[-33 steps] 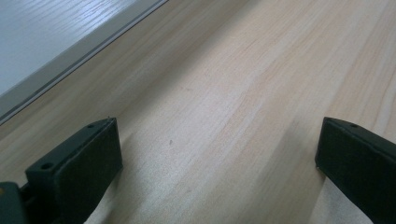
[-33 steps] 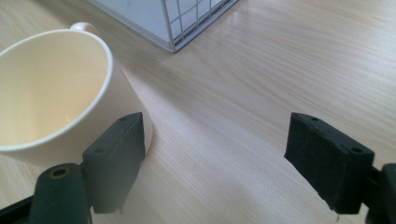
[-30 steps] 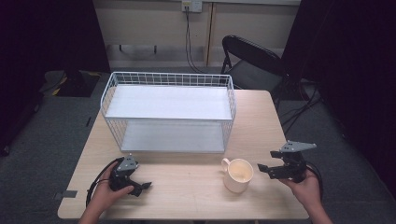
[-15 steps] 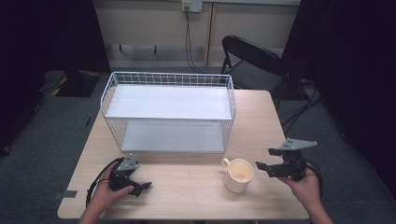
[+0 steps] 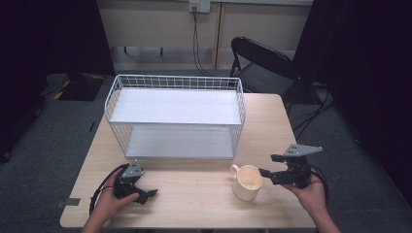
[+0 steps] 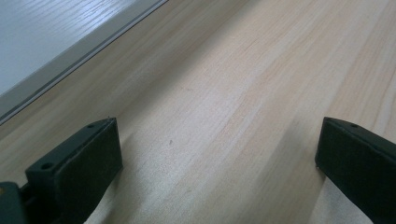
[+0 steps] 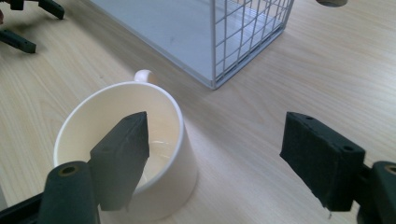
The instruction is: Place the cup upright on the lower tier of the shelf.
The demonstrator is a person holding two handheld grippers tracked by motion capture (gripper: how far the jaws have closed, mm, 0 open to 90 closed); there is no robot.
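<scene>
Right gripper (image 5: pixel 266 166): jaws apart, has edged closer to the cream ceramic mug (image 5: pixel 247 182), one jaw now over its rim.
Mug: upright, just before those jaws.
Left gripper (image 5: pixel 145 194): jaws apart, resting unmoved.
Meaning: grasp likely imminent.

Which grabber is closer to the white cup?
The right. The right gripper is open just beside the cup, one jaw over its rim in the right gripper view. The left gripper rests open on the table, far across from it.
</scene>
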